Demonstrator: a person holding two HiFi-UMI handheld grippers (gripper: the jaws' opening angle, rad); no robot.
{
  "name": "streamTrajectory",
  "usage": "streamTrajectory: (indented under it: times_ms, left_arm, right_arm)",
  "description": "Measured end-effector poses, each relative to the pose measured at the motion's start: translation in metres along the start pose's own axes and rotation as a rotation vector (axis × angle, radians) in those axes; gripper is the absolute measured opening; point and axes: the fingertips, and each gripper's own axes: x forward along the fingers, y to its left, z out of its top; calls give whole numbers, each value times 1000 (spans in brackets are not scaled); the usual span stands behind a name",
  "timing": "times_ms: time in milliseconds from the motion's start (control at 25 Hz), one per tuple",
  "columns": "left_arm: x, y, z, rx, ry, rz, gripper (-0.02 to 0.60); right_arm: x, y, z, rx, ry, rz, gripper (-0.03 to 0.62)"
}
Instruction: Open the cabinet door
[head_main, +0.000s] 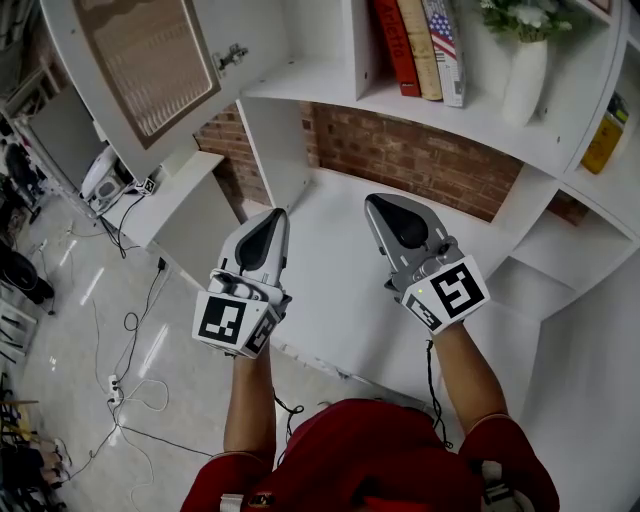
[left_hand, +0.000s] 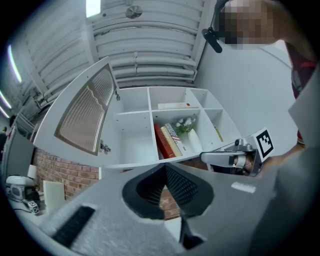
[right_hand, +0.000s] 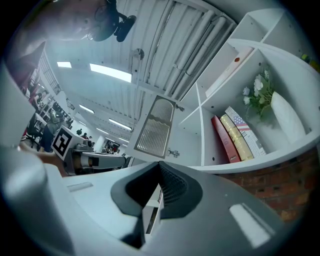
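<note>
cabinet door stands wide open; books, vase on shelf beside; left gripper, right gripper both closed, empty, below shelves.

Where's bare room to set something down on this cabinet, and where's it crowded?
Free: the compartment behind the open door is bare, and so is the white counter in front of the brick wall. Crowded: the space right of that compartment, taken by books and a vase of flowers.

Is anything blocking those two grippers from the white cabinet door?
Nothing visible. The white cabinet door with a ribbed panel stands open, above and left of the left gripper and right gripper, with only air between.
</note>
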Motion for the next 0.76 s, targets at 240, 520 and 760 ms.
streamTrajectory:
  times_ms: [240, 520, 760]
  left_arm:
    - [-3, 5, -4, -13, 7, 10, 6]
    - [-5, 9, -3, -13, -1, 7, 6]
    - [-8, 10, -2, -14, -10, 2, 6]
  right_arm:
    - [1, 1, -4, 4, 7, 0, 11]
    - [2, 2, -4, 2, 12, -5, 11]
    - [1, 6, -5, 6, 14, -9, 11]
